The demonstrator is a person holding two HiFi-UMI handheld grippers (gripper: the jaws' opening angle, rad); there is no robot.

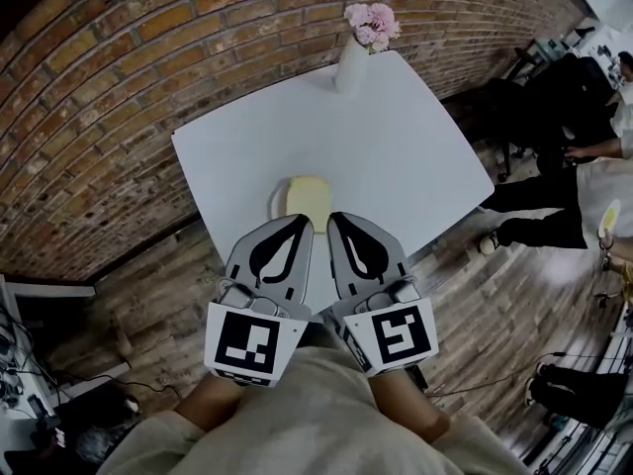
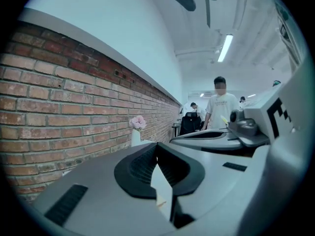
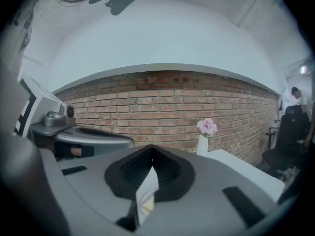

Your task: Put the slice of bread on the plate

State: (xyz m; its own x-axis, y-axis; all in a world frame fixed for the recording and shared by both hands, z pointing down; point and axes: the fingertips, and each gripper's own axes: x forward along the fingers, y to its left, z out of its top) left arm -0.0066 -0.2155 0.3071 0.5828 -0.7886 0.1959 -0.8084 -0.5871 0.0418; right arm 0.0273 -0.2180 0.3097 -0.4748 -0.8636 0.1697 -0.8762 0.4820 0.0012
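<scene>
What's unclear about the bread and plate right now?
- Head view: the left gripper and right gripper tips cover the near edges of the plate and bread slice.
- Both gripper views: the shut jaws block all but a sliver of the bread slice; the plate cannot be picked out.

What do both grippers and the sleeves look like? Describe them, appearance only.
The left gripper and right gripper match: broad pale grey shells tapering forward, each with a black, ribbed, teardrop-shaped inset. At the rear of each sits a white cube with black square markers, and small metal fittings lie just ahead of it. The sleeves are pale beige.
</scene>
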